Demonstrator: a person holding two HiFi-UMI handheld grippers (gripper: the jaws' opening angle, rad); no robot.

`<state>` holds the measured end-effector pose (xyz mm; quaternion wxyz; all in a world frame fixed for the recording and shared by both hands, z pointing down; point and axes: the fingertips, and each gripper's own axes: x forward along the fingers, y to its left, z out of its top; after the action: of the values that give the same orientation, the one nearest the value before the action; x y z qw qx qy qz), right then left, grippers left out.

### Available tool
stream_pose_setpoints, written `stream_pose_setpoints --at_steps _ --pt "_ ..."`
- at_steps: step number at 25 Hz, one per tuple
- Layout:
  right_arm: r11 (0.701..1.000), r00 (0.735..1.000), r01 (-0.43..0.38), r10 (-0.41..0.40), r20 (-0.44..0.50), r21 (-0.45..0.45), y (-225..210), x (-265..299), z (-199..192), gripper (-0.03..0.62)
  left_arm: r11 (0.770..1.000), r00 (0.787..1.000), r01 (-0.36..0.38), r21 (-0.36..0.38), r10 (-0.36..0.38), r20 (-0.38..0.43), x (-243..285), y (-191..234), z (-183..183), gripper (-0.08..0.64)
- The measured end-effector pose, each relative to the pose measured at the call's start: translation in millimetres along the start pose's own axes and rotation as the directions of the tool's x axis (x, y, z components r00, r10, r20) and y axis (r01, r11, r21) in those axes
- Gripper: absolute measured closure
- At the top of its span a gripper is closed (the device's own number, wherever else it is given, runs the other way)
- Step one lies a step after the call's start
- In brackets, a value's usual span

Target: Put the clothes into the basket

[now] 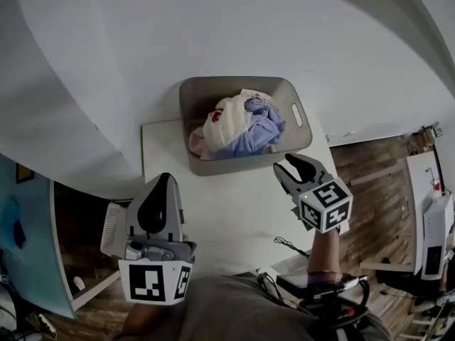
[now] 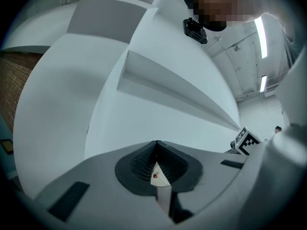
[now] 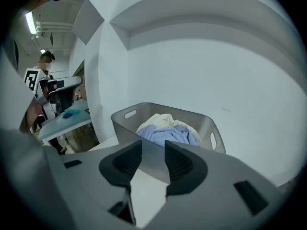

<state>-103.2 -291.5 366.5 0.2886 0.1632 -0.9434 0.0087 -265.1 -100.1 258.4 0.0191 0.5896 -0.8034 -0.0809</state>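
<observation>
A grey basket (image 1: 298,112) stands on the white table (image 1: 213,212) against the white wall. It holds a heap of clothes (image 1: 242,126): white, lavender and pink pieces. My right gripper (image 1: 286,163) hovers just in front of the basket's near right corner, open, with nothing between its jaws. In the right gripper view the basket (image 3: 125,128) and the clothes (image 3: 168,128) lie straight ahead of the right gripper (image 3: 153,150). My left gripper (image 1: 158,190) is shut and empty at the table's near left. In its own view the left gripper (image 2: 156,145) faces only the white wall.
A black cable (image 1: 288,246) lies at the table's near right edge. Wooden floor and white furniture (image 1: 434,233) are at the right. A blue-topped table (image 1: 21,240) stands at the left, and a white slatted item (image 1: 114,229) beside the table's left edge.
</observation>
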Motion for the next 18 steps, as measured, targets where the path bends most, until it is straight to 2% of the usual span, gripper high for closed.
stream_pose_setpoints --at_steps 4,7,11,15,18 --pt "0.998 0.997 0.002 -0.006 0.072 0.062 32.7 -28.7 -17.8 0.466 0.999 0.999 0.035 0.024 -0.035 0.012 -19.7 -15.5 6.4 0.552" --pt "0.993 0.984 -0.015 -0.007 0.179 0.119 65.1 -47.7 -22.7 0.489 0.997 0.998 0.064 0.032 -0.064 0.017 -38.6 -25.7 6.7 0.552" --pt "0.979 0.942 -0.047 -0.022 0.335 0.198 110.8 -75.9 -16.8 0.526 0.994 0.995 0.102 0.040 -0.103 0.015 -67.2 -37.7 4.7 0.552" --pt "0.977 0.895 -0.037 -0.061 0.442 0.210 154.2 -99.2 -9.7 0.560 0.989 0.990 0.137 0.048 -0.138 0.004 -92.9 -48.1 2.9 0.552" --pt "0.985 0.878 -0.007 -0.077 0.472 0.175 170.7 -109.1 -1.0 0.569 0.989 0.991 0.135 0.060 -0.136 0.009 -104.6 -55.4 3.5 0.552"
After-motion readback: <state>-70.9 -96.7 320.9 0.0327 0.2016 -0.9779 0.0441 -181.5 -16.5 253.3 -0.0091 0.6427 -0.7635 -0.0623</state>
